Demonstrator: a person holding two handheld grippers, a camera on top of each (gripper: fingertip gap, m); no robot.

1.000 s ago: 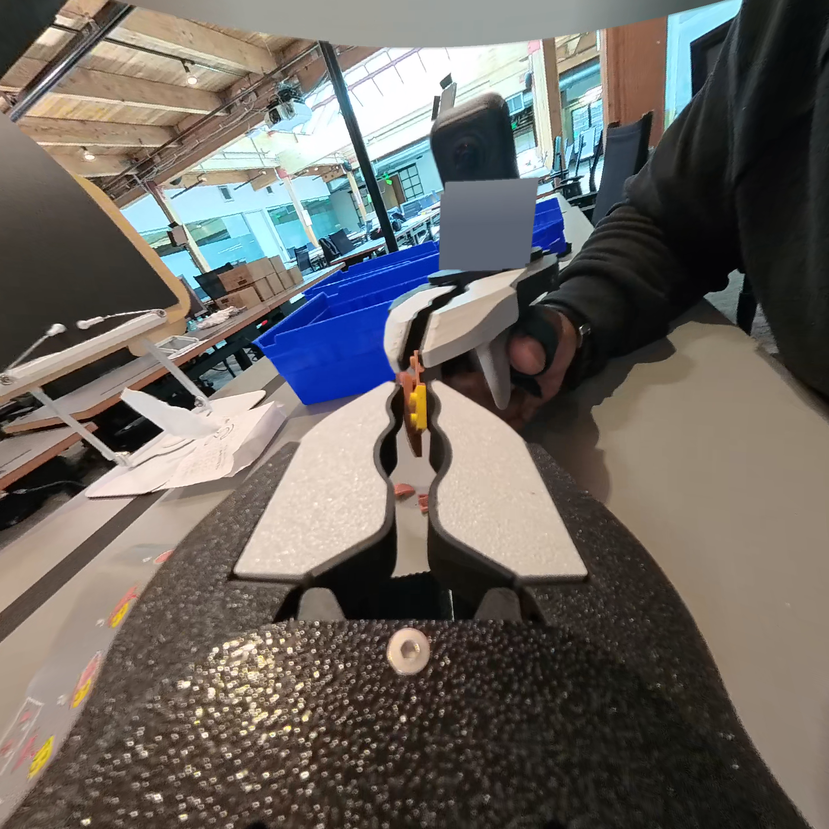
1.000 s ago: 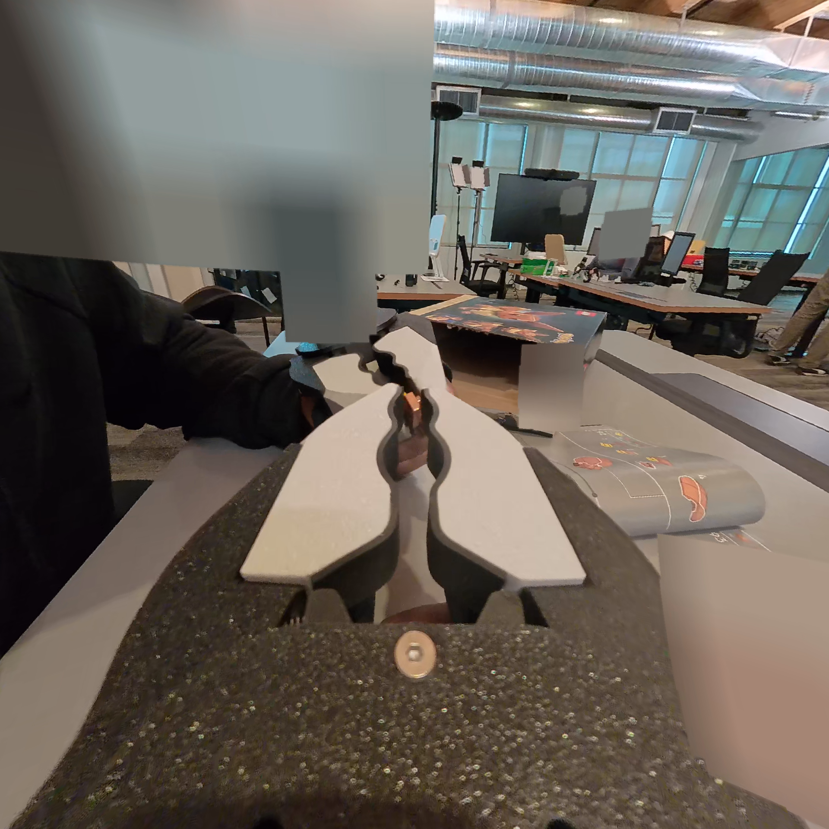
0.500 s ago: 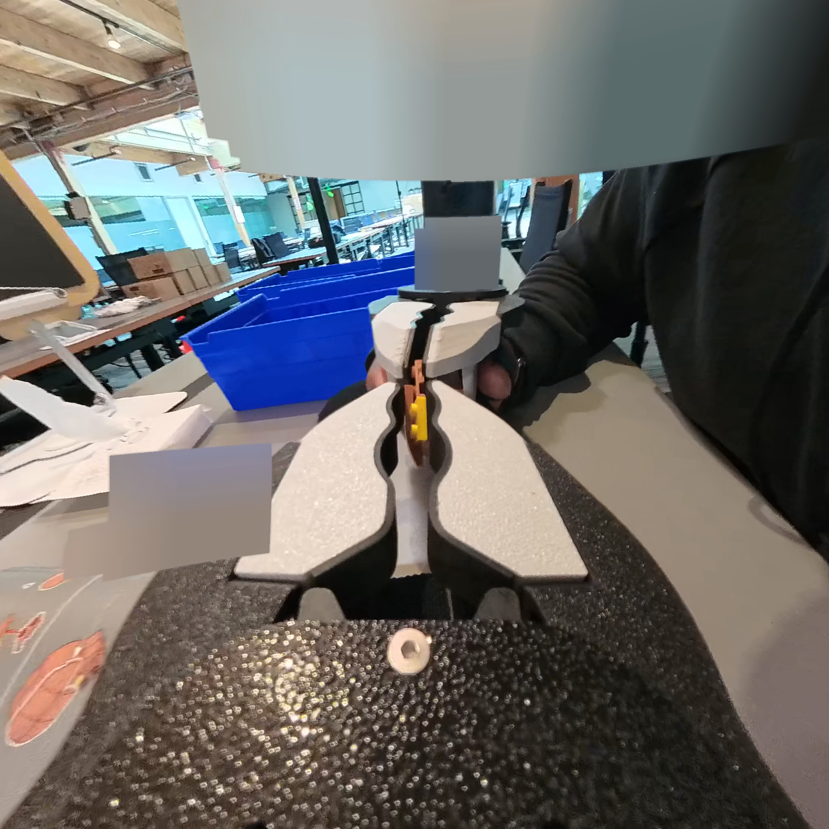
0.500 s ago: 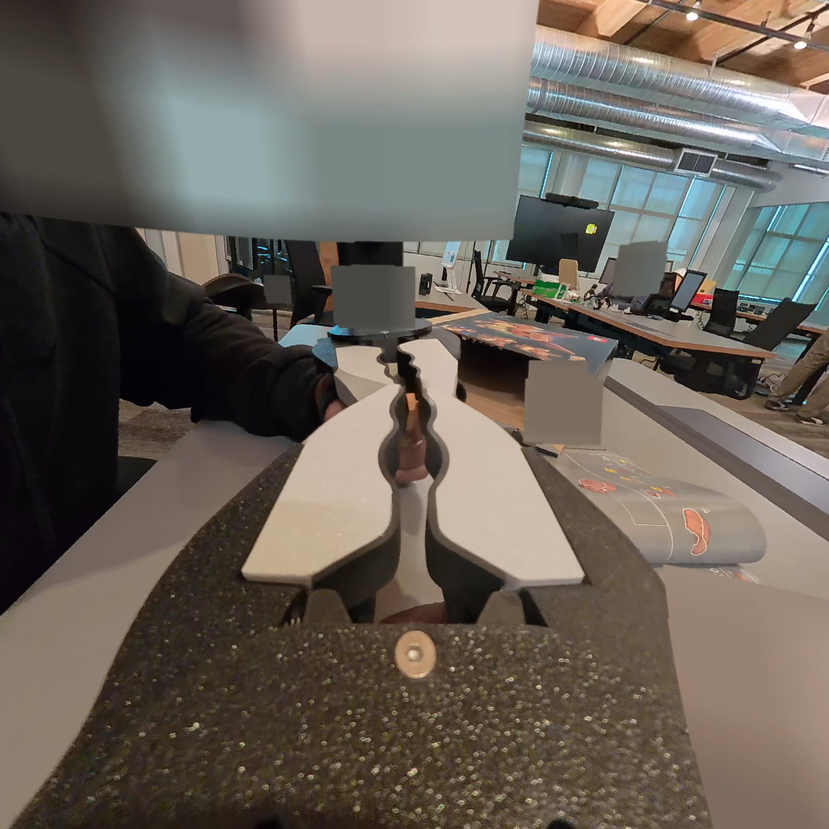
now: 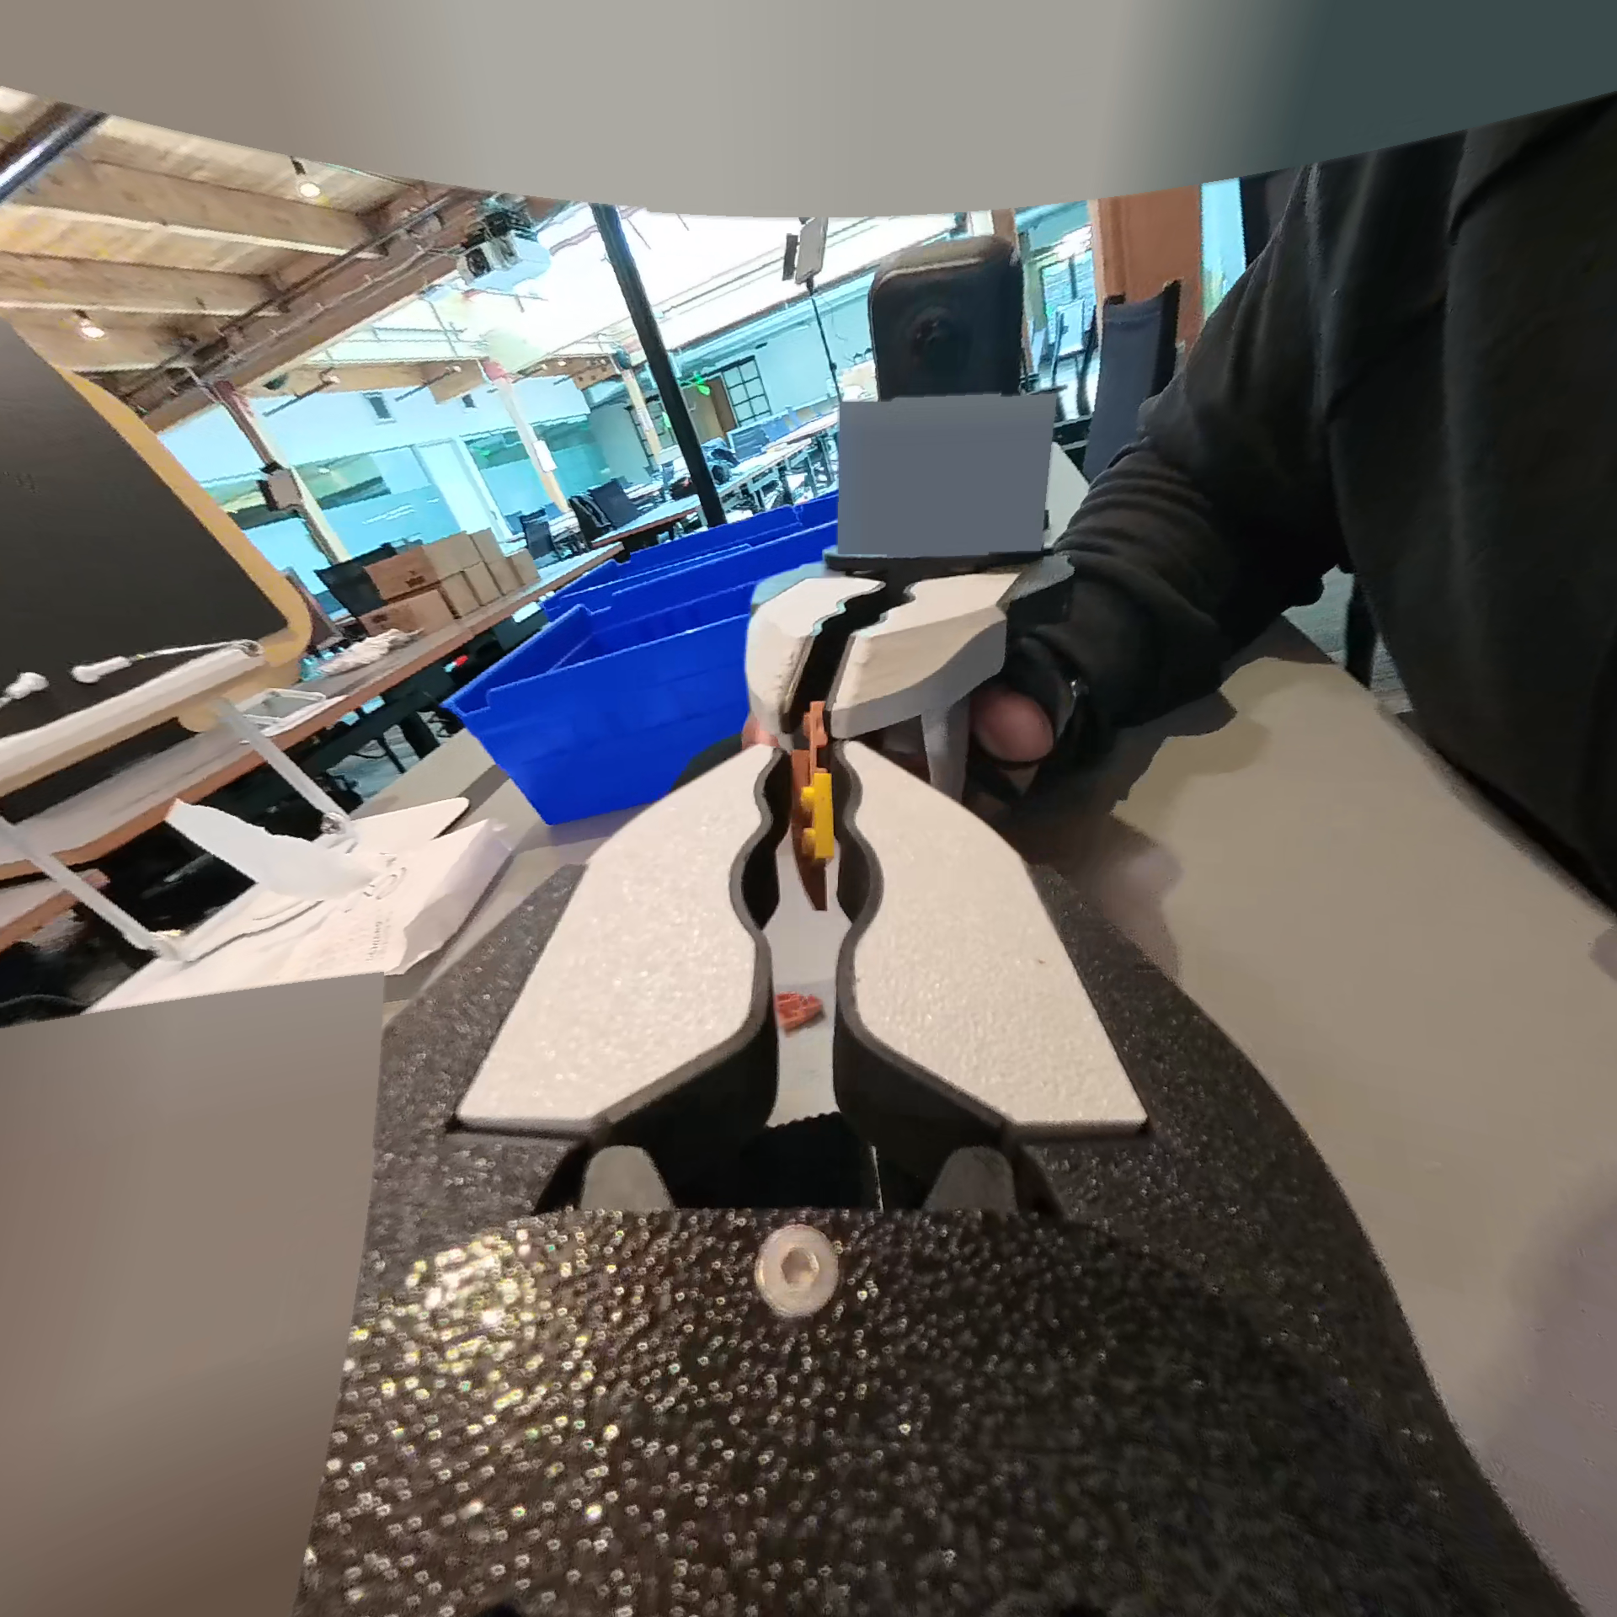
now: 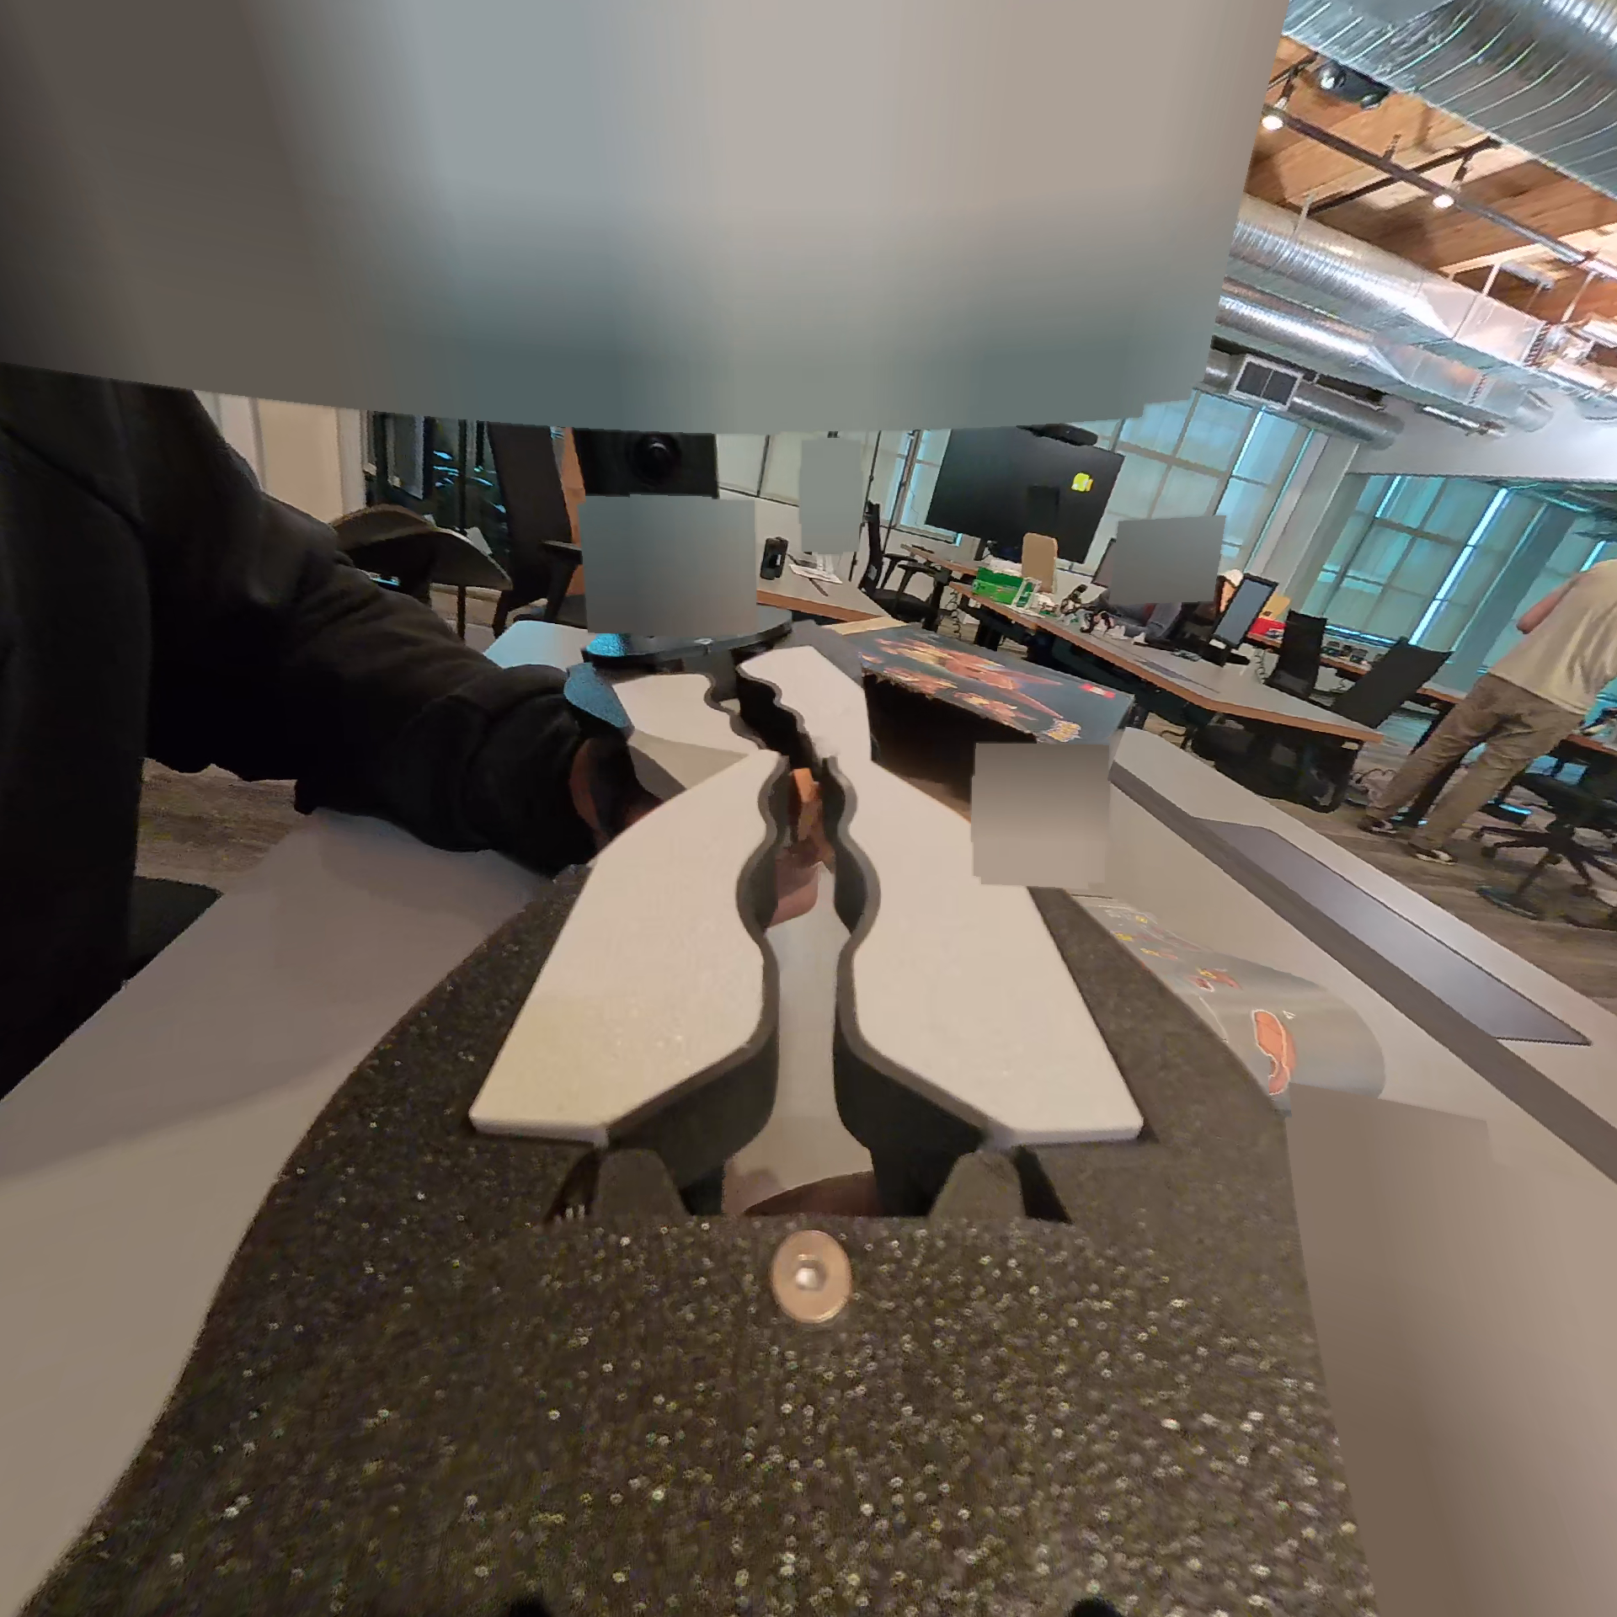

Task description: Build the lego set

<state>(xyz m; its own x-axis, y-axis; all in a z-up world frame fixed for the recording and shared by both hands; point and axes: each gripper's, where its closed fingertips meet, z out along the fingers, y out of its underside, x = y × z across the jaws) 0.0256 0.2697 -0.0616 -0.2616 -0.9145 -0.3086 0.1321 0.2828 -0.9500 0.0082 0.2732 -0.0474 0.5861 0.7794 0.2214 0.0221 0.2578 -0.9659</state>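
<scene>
Two hand-held grippers meet tip to tip above a grey table, each held by a person in black sleeves and fingerless black gloves.

The left gripper has its two pale grey fingers nearly together, clamped on a thin brown toy-brick plate that stands on edge between them. A small yellow brick is stuck to the side of the plate, just inside the fingertips.

The right gripper faces it from the far side, tilted downward. Its fingers are also nearly together, pinching the upper end of the same brown plate, so both grippers hold the one piece. From the right gripper's own camera the brown plate shows as a narrow sliver between its fingertips, with the left gripper just behind it.

On the table under the left gripper lies another small brown brick piece.

Around them: a row of blue plastic bins behind the left gripper, white paper sheets to the left, an open cardboard box with a printed lid behind the right gripper, and a curled printed booklet on the table to the right
</scene>
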